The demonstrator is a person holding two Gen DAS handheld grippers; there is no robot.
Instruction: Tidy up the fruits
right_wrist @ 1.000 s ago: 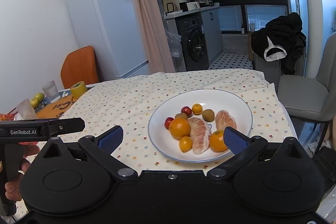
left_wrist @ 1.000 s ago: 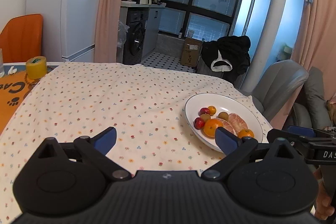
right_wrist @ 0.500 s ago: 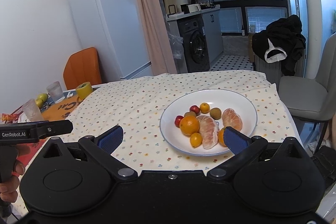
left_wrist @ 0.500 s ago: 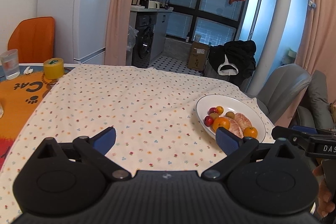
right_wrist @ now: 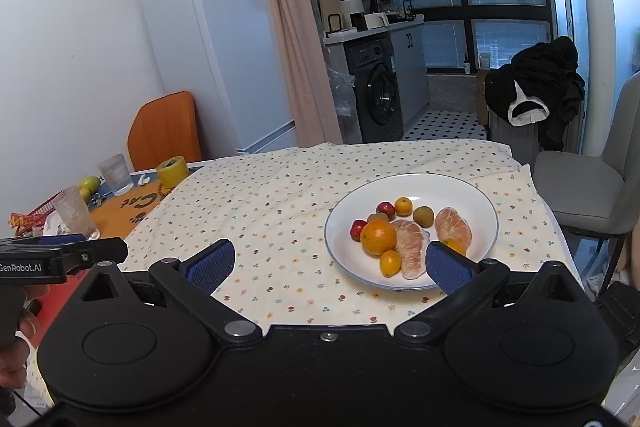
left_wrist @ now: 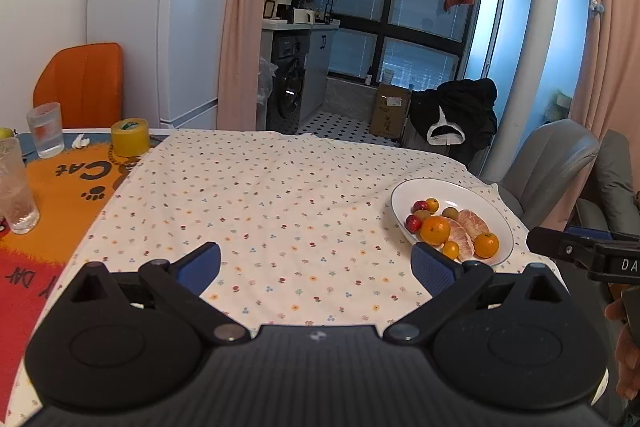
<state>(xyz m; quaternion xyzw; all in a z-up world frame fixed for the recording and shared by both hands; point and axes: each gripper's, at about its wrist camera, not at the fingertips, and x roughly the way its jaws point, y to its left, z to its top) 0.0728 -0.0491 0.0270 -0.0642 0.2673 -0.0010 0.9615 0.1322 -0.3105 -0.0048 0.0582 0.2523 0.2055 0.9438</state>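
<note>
A white plate [right_wrist: 472, 195] [left_wrist: 404, 193] rests on the flowered tablecloth near the table's right end. On it lie a big orange [right_wrist: 377, 237] [left_wrist: 435, 230], peeled pomelo pieces [right_wrist: 410, 245] [left_wrist: 474, 221], small oranges, red and green-brown fruits. My right gripper [right_wrist: 327, 265] hovers open just short of the plate's near rim, nothing between its fingers. My left gripper [left_wrist: 316, 261] stands open over the bare cloth, left of the plate, holding nothing. Each view shows the other gripper's body at its edge.
At the table's left end, on an orange cat mat [left_wrist: 68, 179], are drinking glasses [left_wrist: 45, 131], a yellow tape roll [left_wrist: 129, 137] and green pears [right_wrist: 89, 183]. A grey chair [right_wrist: 592, 187] stands by the right end, an orange chair [left_wrist: 82, 83] at the far left.
Both grippers have pulled back and lifted a little, so the plate sits farther off and more of the table's left end shows. Both stay open.
</note>
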